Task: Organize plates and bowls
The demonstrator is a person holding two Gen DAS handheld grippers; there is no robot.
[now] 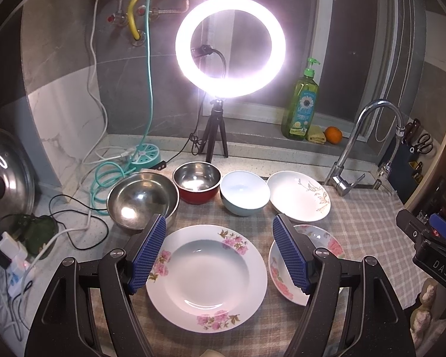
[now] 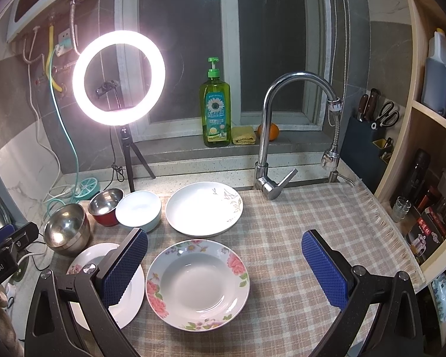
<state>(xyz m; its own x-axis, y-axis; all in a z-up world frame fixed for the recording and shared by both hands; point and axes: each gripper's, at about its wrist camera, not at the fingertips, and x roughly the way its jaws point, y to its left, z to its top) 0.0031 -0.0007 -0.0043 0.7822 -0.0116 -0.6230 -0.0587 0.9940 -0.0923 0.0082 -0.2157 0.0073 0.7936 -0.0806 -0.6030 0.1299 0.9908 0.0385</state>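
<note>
On the checked cloth (image 1: 365, 223) lie a large pink-flowered plate (image 1: 206, 276), a smaller flowered deep plate (image 1: 327, 241) and a white plate with a gold leaf pattern (image 1: 298, 195). Behind them stand a large steel bowl (image 1: 141, 200), a red steel-lined bowl (image 1: 196, 185) and a pale blue bowl (image 1: 244, 192). My left gripper (image 1: 220, 253) is open above the large plate. My right gripper (image 2: 226, 267) is open above the flowered deep plate (image 2: 197, 284). The white plate (image 2: 204, 208), blue bowl (image 2: 139, 209), red bowl (image 2: 105, 205) and steel bowl (image 2: 67, 229) also show there.
A lit ring light (image 1: 229, 47) on a tripod stands behind the bowls. A tap (image 2: 282, 131) rises at the back right, with a soap bottle (image 2: 215, 110) and an orange (image 2: 272, 131) on the sill. Cables and a power strip (image 1: 147, 156) lie left. Shelves (image 2: 431, 148) stand right.
</note>
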